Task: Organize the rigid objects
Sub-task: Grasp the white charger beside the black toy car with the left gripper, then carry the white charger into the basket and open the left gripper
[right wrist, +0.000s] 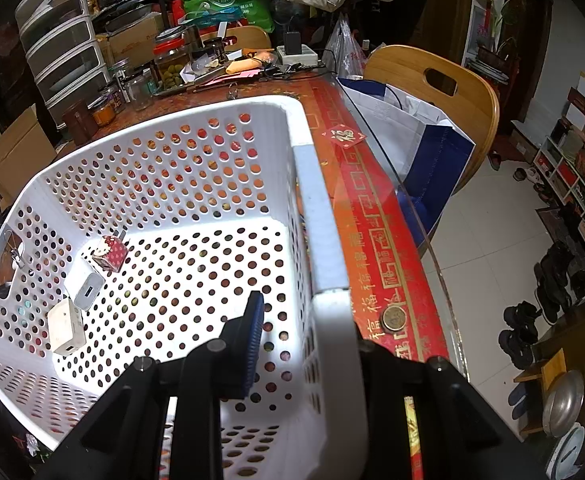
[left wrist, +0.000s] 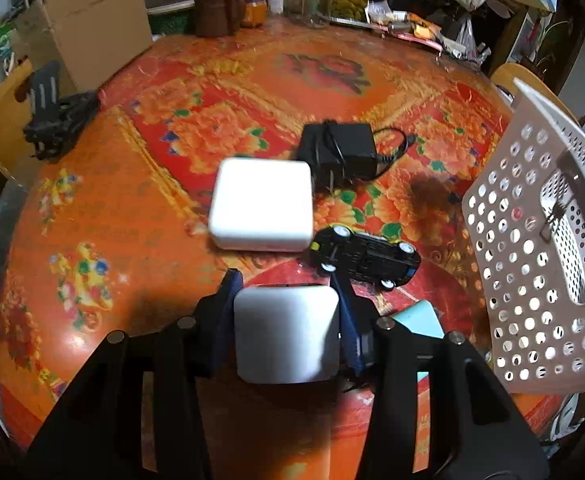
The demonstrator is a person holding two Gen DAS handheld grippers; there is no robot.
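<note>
My left claw pinches white block. Right claw grips basket rim. Next: carry block to basket, three o'clock.

Block sat between left gripper fingers, on table. 2nd block lay behind it, adapter farther behind, toy car right. Basket at right held 3 chargers.

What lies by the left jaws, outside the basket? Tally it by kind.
White blocks: 2
Black power adapter: 1
Toy car: 1
Light blue thing, partly hidden: 1
Total: 5
</note>
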